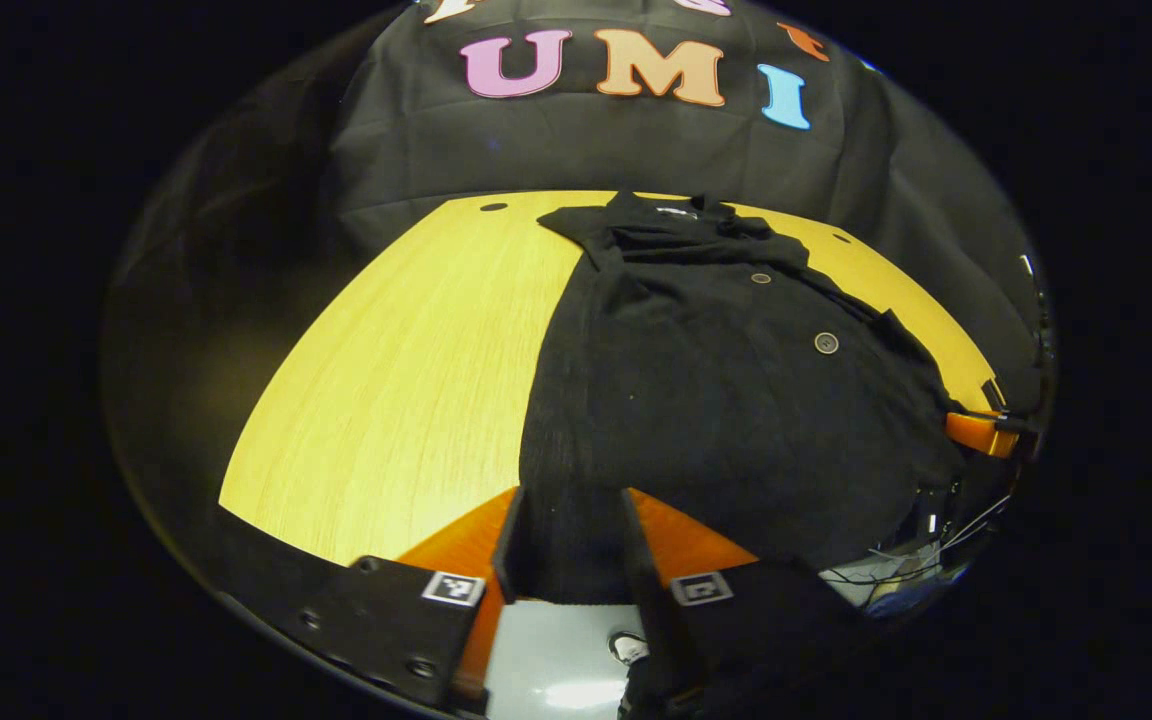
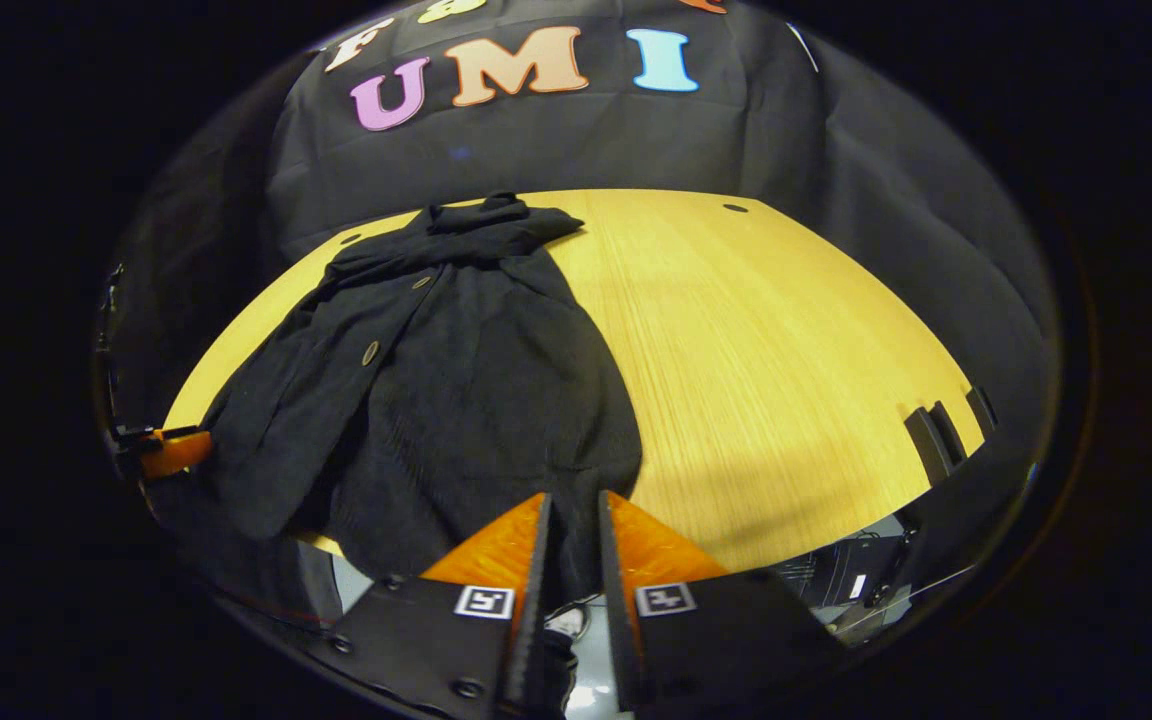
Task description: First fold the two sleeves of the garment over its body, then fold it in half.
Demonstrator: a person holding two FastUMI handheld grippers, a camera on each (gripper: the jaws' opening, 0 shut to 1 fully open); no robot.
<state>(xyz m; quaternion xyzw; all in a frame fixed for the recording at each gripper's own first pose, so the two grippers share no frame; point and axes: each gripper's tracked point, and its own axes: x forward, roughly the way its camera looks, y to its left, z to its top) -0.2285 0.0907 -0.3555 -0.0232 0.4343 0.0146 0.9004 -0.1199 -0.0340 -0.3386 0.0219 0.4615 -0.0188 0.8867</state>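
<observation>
A black garment (image 1: 726,400) lies on the desk (image 1: 406,380), collar toward the far edge and hem hanging over the near edge, with both sleeves folded across its body. The left hand-held gripper (image 1: 571,545) sits at the near edge, fingers partly apart with hem cloth between them. The right hand-held gripper (image 2: 573,545) has its fingers narrowed on the hem (image 2: 576,550).

My left tongs (image 1: 571,535) sit at the near hem of the black garment (image 1: 726,390), cloth between their fingers. It lies buttoned on the yellow tabletop (image 1: 406,380), collar far.
</observation>
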